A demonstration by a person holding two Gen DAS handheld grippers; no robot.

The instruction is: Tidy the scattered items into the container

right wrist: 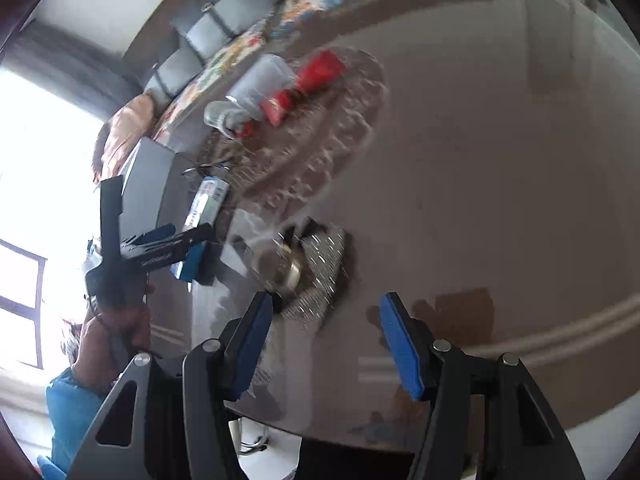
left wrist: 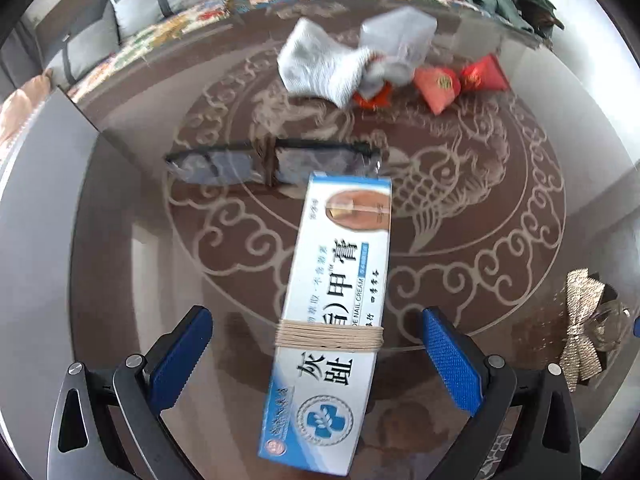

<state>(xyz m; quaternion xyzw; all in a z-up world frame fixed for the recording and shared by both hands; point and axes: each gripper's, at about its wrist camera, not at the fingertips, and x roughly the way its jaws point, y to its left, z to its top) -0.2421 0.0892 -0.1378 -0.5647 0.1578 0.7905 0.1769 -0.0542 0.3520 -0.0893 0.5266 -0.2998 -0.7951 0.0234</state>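
Both blue-padded fingers (left wrist: 182,356) of the left gripper (left wrist: 316,360) stand wide apart at the bottom of the left wrist view, the nail cream box (left wrist: 336,300) lying between them untouched on the glass table (left wrist: 120,240). The right gripper (right wrist: 326,344) is likewise spread and holds nothing, low in its frame, just below a glittery bow (right wrist: 326,264). Glasses (left wrist: 272,160), a grey sock (left wrist: 320,64) and red packets (left wrist: 436,84) lie toward the top of the left view.

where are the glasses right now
In the left wrist view the glasses lie folded mid-table, just beyond the far end of the nail cream box, nearer than the grey socks.
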